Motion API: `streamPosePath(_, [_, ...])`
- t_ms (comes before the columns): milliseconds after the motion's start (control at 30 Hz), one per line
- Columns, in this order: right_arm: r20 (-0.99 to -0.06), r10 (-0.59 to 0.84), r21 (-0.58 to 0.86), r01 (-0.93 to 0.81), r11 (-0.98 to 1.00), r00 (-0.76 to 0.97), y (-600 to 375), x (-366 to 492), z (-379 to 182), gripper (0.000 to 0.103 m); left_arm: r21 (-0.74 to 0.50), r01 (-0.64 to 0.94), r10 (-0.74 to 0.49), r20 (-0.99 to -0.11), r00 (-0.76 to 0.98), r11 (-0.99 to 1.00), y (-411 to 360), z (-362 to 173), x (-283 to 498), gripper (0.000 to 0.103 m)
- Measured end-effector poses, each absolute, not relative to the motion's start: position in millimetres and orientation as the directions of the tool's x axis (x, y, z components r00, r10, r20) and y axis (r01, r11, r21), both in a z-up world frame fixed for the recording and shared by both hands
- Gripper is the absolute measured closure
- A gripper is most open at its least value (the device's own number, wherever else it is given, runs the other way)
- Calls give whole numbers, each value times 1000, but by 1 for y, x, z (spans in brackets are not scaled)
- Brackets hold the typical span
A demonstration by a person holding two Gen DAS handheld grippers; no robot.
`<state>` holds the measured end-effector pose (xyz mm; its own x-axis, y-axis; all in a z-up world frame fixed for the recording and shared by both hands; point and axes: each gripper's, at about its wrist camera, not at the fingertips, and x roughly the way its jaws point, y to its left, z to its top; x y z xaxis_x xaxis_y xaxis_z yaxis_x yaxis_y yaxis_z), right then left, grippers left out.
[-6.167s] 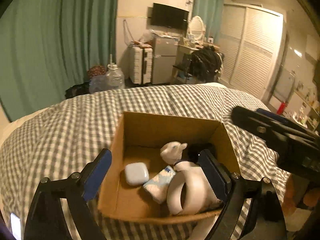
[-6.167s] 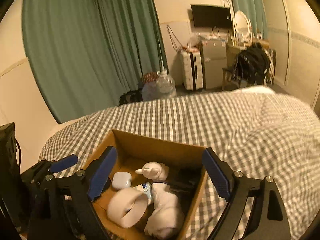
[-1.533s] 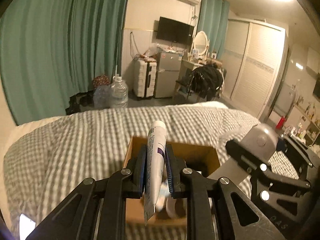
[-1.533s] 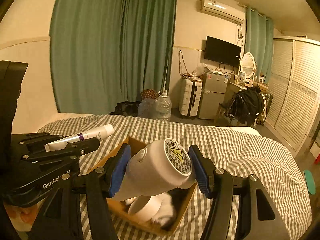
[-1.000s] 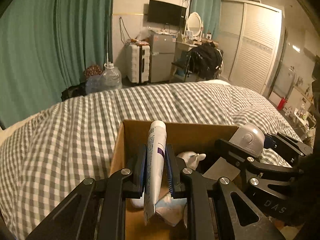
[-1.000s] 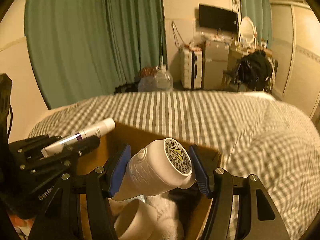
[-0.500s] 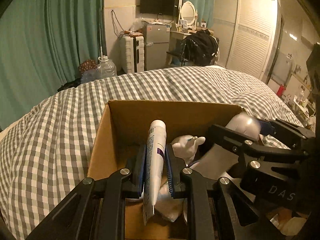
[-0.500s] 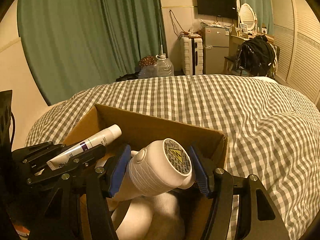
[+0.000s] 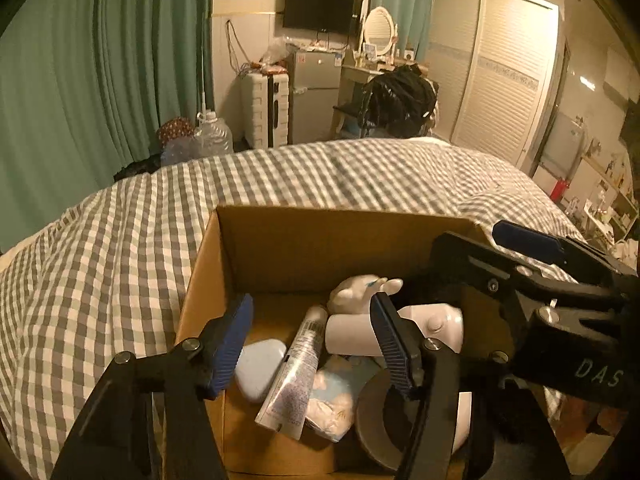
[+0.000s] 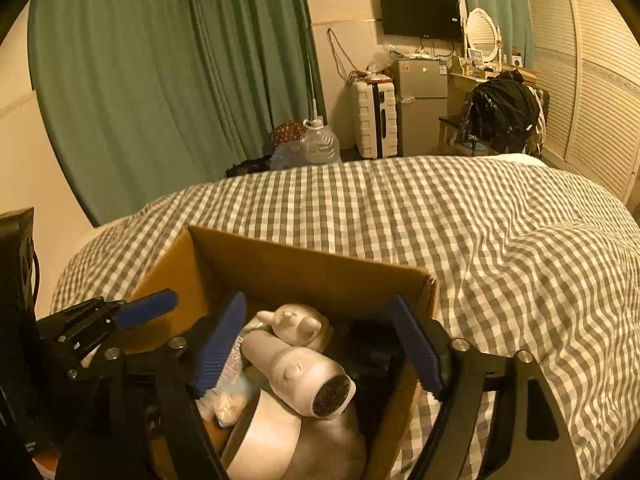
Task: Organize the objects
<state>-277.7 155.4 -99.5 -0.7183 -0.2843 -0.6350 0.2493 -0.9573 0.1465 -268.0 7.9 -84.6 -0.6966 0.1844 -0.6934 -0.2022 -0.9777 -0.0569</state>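
Inside the cardboard box [image 9: 304,240] lie all the task's things: a white tube [image 9: 294,372] rests slanted near the middle of the box floor, its cap end toward the far wall and its flat crimped end toward the near wall. Just left of the tube lies a small pale rounded case [image 9: 260,364], and under the tube's right side is a crumpled light packet [image 9: 332,404]. To the right, a white hair dryer [image 10: 300,372] lies across the other things, its round dark grille turned toward the right wrist camera; in the left wrist view its white body [image 9: 432,328] shows behind the finger. Beyond the hair dryer, near the far wall, sits a small white figurine [image 10: 298,324], touching it. At the near right corner there is a wide roll of tape [image 9: 376,420] with a dark hollow. The left gripper [image 9: 316,344] hangs over the box with its blue-padded fingers [image 9: 232,344] spread wide and nothing between them. The right gripper [image 10: 324,352] is also spread apart above the box, its pads on either side of the hair dryer but not touching it. The box stands on a bed with a grey and white checked cover [image 10: 500,240]. Behind the bed are green curtains [image 10: 160,80].
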Motion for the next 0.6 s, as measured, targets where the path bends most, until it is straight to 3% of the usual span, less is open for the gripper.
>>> streamPosePath(200, [-596,-274,144,234,-961,-755,160,-268,-72,19,-51,-178,164,-687,-708,-983,2,-61,-261,35])
streamPosePath(333, [-544,-269,135,233,-963,-795,168,-250,-40,15,-33,-168,151,-626,-765,-985,-3,-24,-245,12])
streamPosePath(600, [-443,-219,54,218,-974,-870,177,-195,34,10,-43,-139,141,-517,-844,-989,-16,51,-200,9])
